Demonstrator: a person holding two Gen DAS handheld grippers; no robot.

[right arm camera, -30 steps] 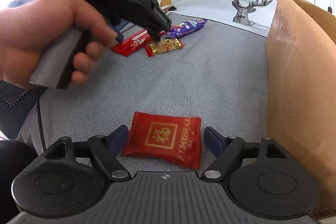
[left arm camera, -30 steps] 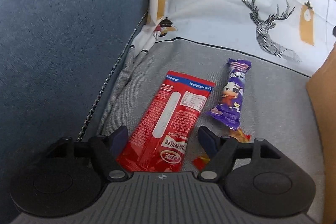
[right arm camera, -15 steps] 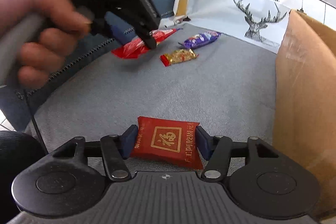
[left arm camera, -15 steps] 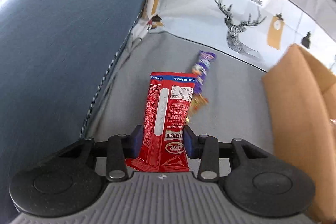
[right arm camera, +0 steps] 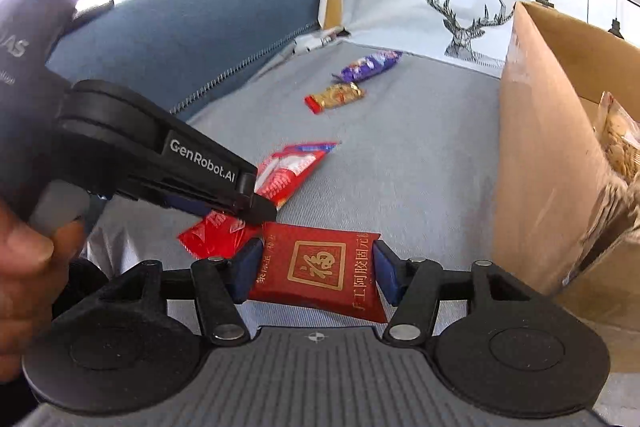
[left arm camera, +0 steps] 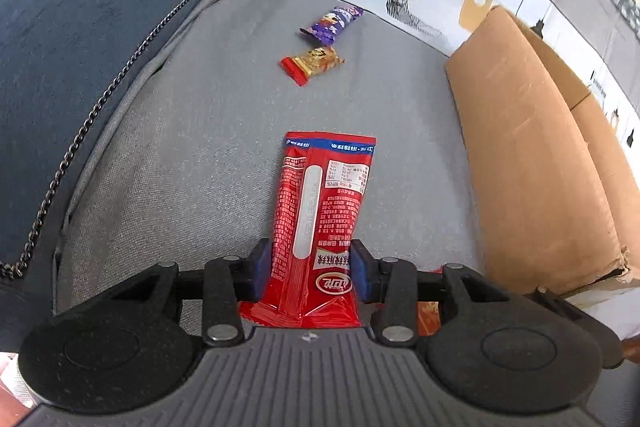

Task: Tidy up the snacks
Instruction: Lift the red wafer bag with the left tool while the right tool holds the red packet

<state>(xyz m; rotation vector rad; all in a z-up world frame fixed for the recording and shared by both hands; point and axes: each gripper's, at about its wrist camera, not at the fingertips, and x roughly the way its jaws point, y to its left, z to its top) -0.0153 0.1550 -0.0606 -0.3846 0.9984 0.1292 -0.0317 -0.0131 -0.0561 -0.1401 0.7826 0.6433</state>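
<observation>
With my left gripper (left arm camera: 307,269) clamped on the long red foil snack packet (left arm camera: 324,211) and my right gripper (right arm camera: 316,271) clamped on the flat red square sachet (right arm camera: 318,273), the open brown cardboard box (right arm camera: 548,163) stands to the right of both, nearer my right.

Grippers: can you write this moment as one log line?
left gripper: shut on long red packet | right gripper: shut on square red packet | box: nearby

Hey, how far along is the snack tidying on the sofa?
Done: one bagged snack already sits in the box. In hand: the left gripper holds the long red pack, the right gripper the red pouch. Left: the purple bar and gold bar on the cushion.
</observation>
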